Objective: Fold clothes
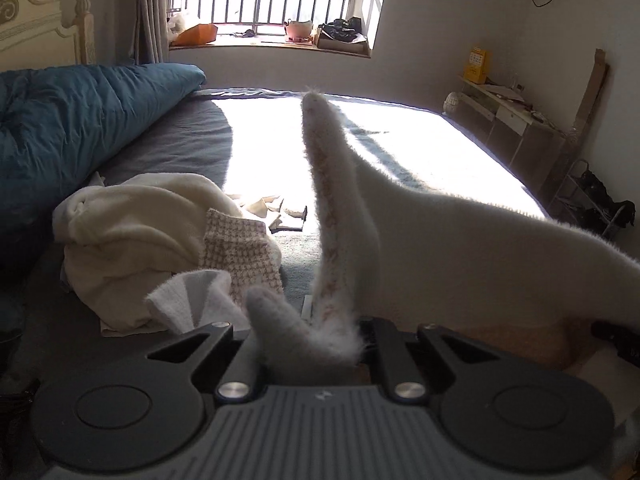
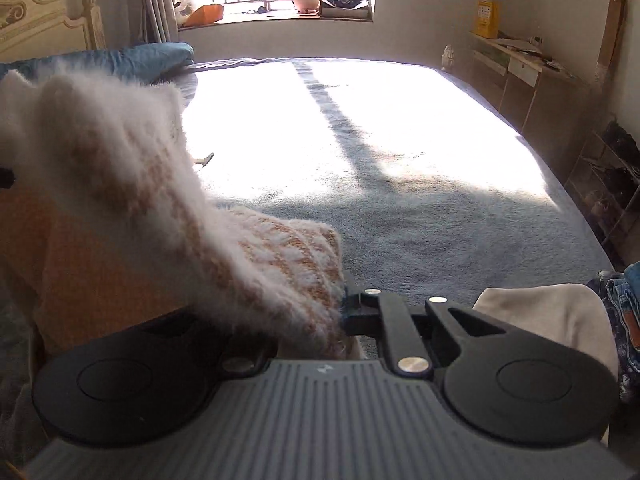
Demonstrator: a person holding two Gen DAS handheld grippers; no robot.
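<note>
Fuzzy knit sweater [image 1: 440, 248]; matt black plastic gripper [image 2: 352, 320]; napped grey bedsheet [image 2: 400, 220].

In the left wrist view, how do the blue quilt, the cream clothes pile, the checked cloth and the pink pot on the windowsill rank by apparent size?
Largest to smallest, as they look:
1. blue quilt
2. cream clothes pile
3. checked cloth
4. pink pot
The pot stands far away on the windowsill, so its real size is unsure.

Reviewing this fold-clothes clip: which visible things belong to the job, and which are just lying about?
Job: fuzzy white sweater, left gripper, right gripper, cream clothes pile, jeans.
Lying about: blue duvet, yellow box, windowsill clutter.
</note>
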